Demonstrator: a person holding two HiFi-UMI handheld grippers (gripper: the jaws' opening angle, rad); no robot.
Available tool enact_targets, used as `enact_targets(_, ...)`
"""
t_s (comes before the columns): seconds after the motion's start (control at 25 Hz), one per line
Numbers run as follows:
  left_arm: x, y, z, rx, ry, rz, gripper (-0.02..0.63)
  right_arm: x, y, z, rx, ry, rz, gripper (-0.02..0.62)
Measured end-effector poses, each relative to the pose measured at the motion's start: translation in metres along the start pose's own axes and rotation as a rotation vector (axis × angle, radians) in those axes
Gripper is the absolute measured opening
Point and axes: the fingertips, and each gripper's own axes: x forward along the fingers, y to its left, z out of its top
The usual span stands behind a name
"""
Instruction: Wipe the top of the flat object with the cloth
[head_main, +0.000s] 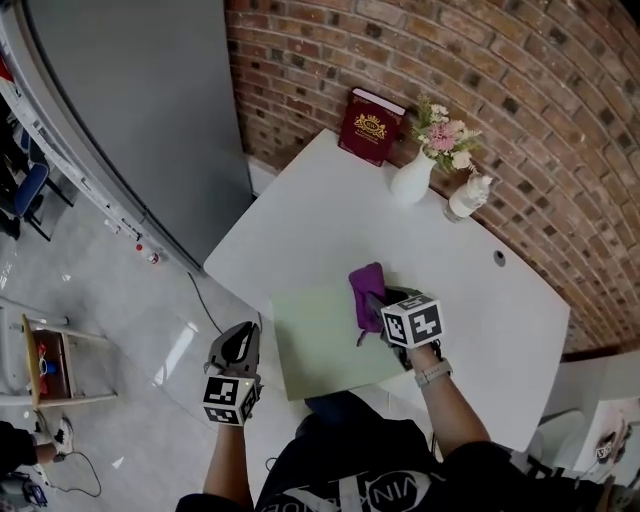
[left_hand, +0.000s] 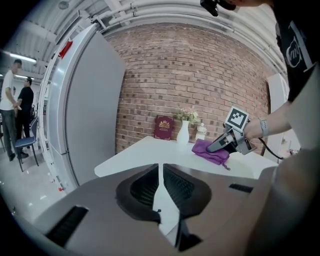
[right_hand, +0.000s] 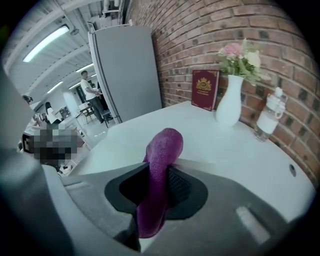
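The right tongs are clamped on a fuzzy purple cloth, bunched into a soft roll at the far right corner of a thin, pale green rectangular sheet. The sheet lies flat along the near edge of a smooth white desk with rounded corners. The desk's middle is bare. A dark red book, a white vase of flowers and a small bottle line the far edge against a brick wall. The left tongs, pressed together on nothing, hang off the desk's near left edge, above the glossy floor.
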Motion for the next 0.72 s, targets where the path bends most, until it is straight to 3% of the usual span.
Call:
enact_targets(0.28, 0.007, -0.015, -0.001, 0.026, 0.012, -0.047, 0.032, -0.026, -0.068, -0.018, 0.076, -0.017, -0.138, 0.078)
enact_targets(0.48, 0.005, -0.022, -0.001, 0.043, 0.024, -0.068, 0.032, -0.04, -0.098, -0.02, 0.053, -0.027, -0.235, 0.078)
enact_targets(0.6, 0.002, -0.021, -0.003, 0.047, 0.028, -0.067, 0.032, -0.063, -0.1, -0.003, 0.03, -0.13, -0.308, 0.078)
enact_targets(0.72, -0.004, -0.018, -0.007, 0.043, 0.029, -0.055, 0.032, -0.08, -0.069, 0.015, 0.015, -0.226, -0.257, 0.078)
